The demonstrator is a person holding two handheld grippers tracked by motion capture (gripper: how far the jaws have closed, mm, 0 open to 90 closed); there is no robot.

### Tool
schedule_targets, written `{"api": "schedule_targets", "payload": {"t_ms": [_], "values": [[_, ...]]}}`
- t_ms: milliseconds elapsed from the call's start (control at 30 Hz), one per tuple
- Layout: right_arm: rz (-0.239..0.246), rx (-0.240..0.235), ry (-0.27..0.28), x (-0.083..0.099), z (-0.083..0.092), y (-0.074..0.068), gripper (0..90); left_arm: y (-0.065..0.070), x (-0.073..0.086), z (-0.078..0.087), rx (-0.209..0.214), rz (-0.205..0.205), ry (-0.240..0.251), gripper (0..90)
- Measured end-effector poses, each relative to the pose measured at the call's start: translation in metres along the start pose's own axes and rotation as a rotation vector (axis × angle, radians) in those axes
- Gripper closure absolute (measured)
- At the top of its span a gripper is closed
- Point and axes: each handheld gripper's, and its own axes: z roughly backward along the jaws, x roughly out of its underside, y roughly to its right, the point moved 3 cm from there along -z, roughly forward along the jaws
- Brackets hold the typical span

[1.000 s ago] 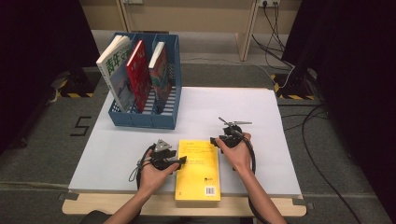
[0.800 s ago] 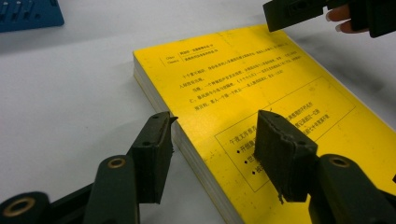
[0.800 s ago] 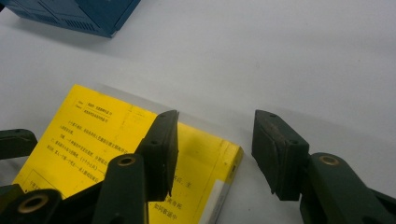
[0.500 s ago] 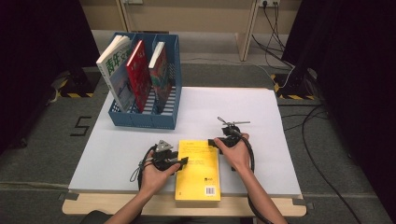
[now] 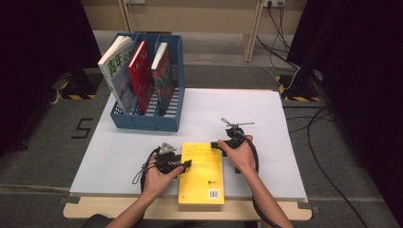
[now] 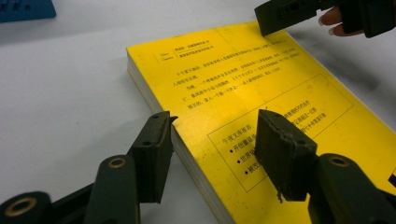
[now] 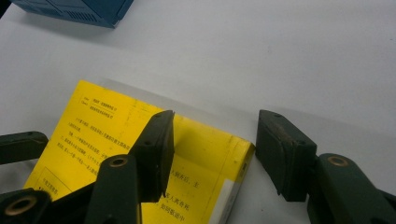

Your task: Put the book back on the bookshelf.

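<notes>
The left claw (image 6: 212,147) straddles the yellow book's (image 6: 261,98) edge on the white table (image 6: 65,93).

This looks like a lab or a recording studio room, not a home. A plain white table (image 5: 266,118) stands on grey carpet floor (image 5: 52,156), with black curtains (image 5: 43,38) hanging on both sides. Cables (image 5: 328,142) run over the floor beyond the table's right edge, to a wall socket (image 5: 274,3). Yellow-black hazard tape (image 5: 291,98) and a number mark "5" (image 5: 81,128) are on the floor.
</notes>
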Motion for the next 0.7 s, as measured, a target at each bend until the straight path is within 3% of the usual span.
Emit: {"api": "schedule_targets", "payload": {"t_ms": [300, 700], "values": [[-0.046, -0.046, -0.008, -0.0011, 0.0008, 0.0046, 47.2, 0.0002, -0.0002, -0.0004, -0.008, -0.010, -0.009, 46.3], [-0.041, -0.026, -0.007, -0.0018, 0.0005, 0.0032, 50.7, 0.0015, 0.0000, -0.0004, -0.019, -0.012, -0.004, 46.7]]}}
